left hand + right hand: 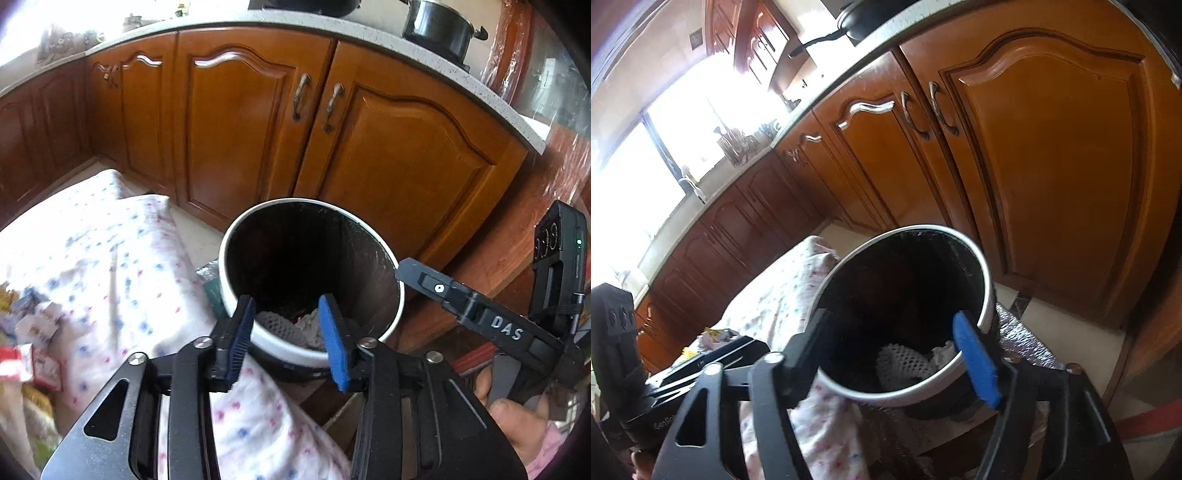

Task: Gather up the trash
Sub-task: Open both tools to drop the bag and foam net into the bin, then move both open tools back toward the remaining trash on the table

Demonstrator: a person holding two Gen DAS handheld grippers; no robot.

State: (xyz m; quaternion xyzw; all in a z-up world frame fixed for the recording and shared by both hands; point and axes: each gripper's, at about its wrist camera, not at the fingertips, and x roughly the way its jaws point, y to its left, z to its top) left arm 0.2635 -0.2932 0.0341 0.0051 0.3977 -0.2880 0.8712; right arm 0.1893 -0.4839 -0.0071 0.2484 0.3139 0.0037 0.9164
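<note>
A round trash bin (369, 334) with a white rim and dark inside stands on the floor before brown wooden cabinet doors (236, 122). At its bottom lie a white foam net (905, 363) and crumpled paper. The left gripper (290, 338) hangs over the bin's near rim, its 2 blue pads partly apart with nothing between them. The right gripper (897, 354) stands wider, its jaws empty too, straddling the bin's opening. In the left wrist view its arm bears the white letters "DAS" (506, 328). In the right wrist view the left gripper's body shows "GenRo", the rest cut off. A white cloth with small blue and red dots (110, 258) lies beside the bin, touching it. A black pot (436, 27) sits on the tabletop above.
</note>
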